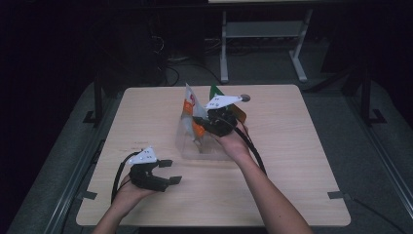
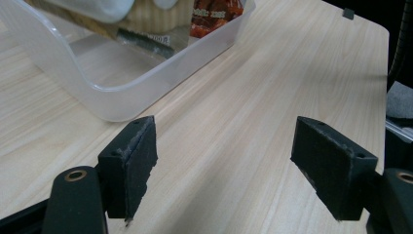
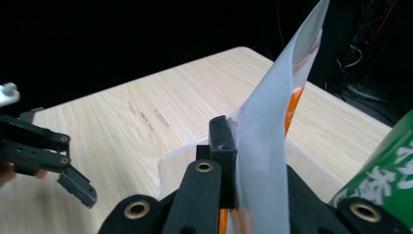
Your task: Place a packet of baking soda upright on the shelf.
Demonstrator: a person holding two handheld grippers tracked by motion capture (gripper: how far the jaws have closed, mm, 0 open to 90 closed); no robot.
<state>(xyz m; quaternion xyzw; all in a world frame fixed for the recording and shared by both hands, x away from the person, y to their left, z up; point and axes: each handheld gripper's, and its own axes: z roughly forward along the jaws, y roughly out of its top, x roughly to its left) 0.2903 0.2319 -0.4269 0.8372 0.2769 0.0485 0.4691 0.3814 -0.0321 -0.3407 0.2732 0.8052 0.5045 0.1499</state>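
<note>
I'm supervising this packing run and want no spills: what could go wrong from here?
1. The right gripper pinches only the edge of the white and orange snack packet, so it may slip free or tear.
2. The clear plastic bin seems light and nothing steadies it; the left gripper is open over bare table, so a tug could drag or tip it.
3. The green packet beside it might get knocked.

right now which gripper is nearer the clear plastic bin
Right. The right gripper is over the clear plastic bin, shut on an orange-and-white snack packet. The left gripper sits open over the wooden table, short of it.
</note>
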